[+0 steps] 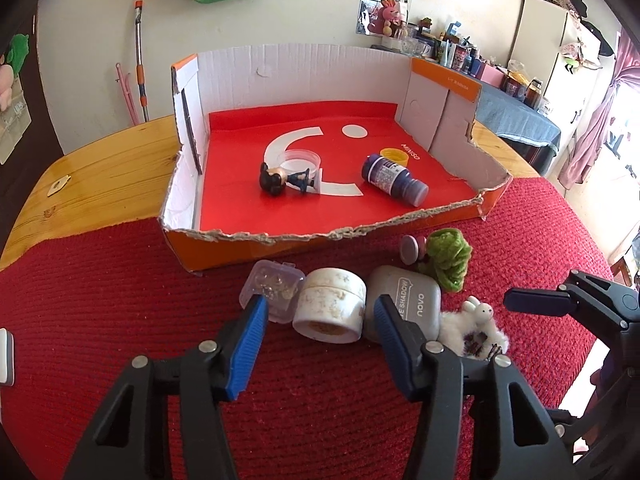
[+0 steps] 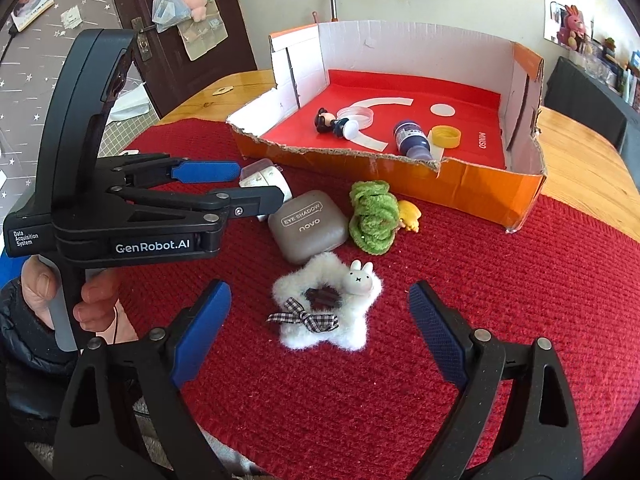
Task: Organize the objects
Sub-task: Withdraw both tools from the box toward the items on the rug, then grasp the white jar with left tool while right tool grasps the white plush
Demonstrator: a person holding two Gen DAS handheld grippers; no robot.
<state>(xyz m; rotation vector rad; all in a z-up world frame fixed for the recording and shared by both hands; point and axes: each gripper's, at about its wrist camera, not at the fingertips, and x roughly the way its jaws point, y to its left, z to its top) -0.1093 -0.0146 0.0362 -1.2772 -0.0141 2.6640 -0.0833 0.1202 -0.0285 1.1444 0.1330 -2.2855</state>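
The cardboard box [image 1: 496, 190] sits open at the back of the bench, partly filled. To finish this pick, the left gripper [image 1: 320, 312] should likely centre its jaws, which stand apart, on the white jar [image 1: 330, 304] lying sideways before it. The right gripper [image 2: 320, 308], jaws wide, frames the fluffy rabbit clip [image 2: 326, 308].

The left tool [image 2: 256, 188] hides most of the white jar [image 2: 266, 178]; box label text [image 1: 460, 84] unreadable
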